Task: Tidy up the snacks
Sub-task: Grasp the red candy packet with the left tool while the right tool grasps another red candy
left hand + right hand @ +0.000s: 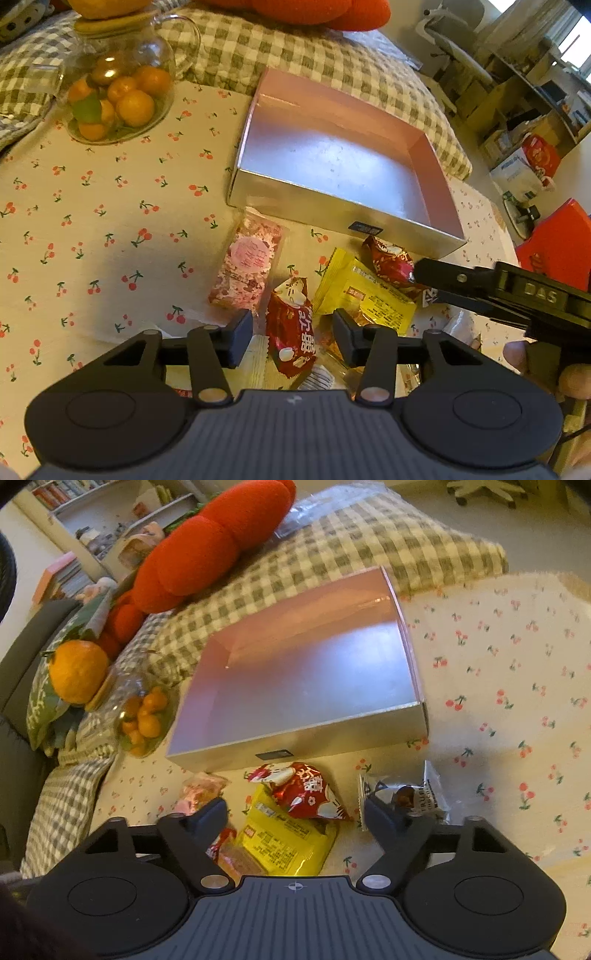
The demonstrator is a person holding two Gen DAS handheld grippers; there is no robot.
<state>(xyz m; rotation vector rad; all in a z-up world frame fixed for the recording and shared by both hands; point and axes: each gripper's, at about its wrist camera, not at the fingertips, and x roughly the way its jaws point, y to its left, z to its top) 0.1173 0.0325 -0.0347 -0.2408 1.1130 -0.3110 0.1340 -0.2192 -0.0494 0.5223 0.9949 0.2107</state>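
Observation:
An open silver box (314, 206) (295, 742) with a pink inside stands on the cherry-print cloth, with nothing in it. In front of it lie a pink packet (247, 269) (203, 786), two red packets (291, 325) (388, 262), a yellow packet (365, 295) (284, 842) and a clear packet with a dark snack (406, 797). My left gripper (293, 339) straddles the nearer red packet, its pads a little off both sides. My right gripper (295, 808) is open above the other red packet (306, 790) and the yellow one; one of its fingers (443, 275) reaches in from the right.
A glass jar of small oranges (118, 99) (144, 716) stands left of the box. Behind are a grey checked cloth (258, 48), a red plush toy (207, 554) and a large orange (77, 672). A red box (561, 243) lies off the table's right edge.

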